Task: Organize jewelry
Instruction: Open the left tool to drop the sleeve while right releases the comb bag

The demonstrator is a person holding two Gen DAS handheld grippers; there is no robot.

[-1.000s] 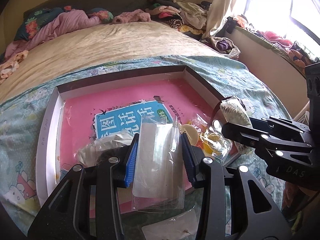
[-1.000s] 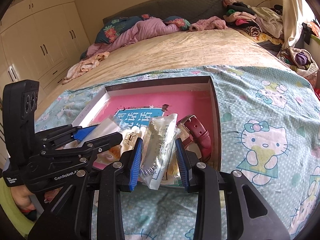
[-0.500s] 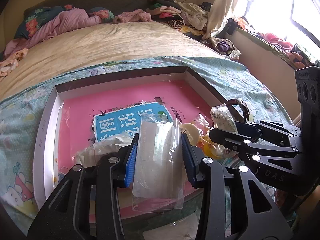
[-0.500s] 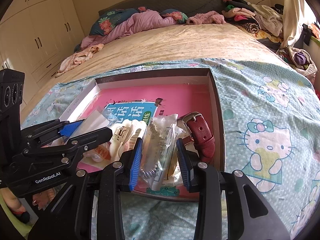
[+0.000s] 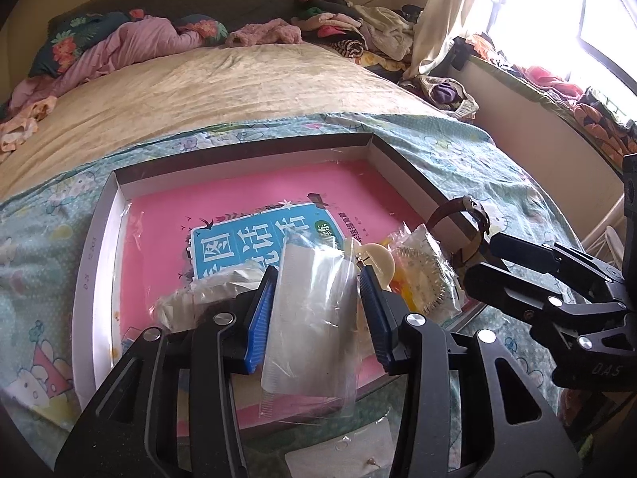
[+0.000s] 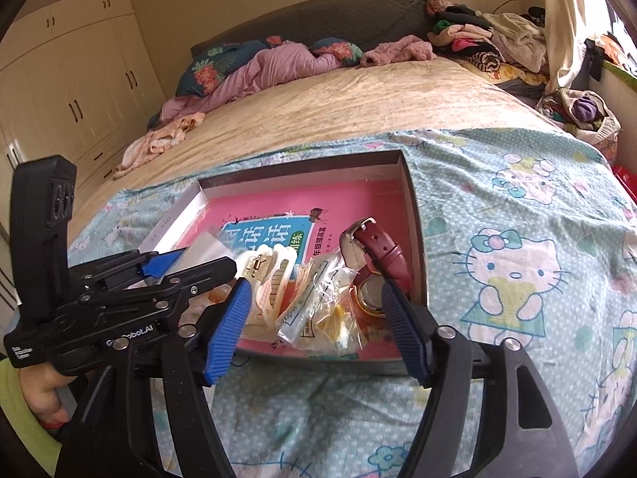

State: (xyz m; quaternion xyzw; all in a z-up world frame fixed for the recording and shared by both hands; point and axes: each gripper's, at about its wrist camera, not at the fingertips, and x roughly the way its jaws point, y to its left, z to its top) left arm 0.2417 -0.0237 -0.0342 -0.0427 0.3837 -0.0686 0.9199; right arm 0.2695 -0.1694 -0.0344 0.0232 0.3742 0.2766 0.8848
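Several little jewelry bags sit bunched at the near edge of the shallow box (image 6: pixel 410 199) on the bed: a crinkled packet (image 6: pixel 318 310), a cream hair clip (image 6: pixel 270 275) and a maroon-strap watch (image 6: pixel 378 263) by the right wall, all on a pink book (image 5: pixel 254 215). Your left tool (image 5: pixel 314 310) is clamped on a clear plastic bag (image 5: pixel 310 318), held up over the box. Your right tool (image 6: pixel 318 318) is spread wide with nothing in it, hanging just over the packet.
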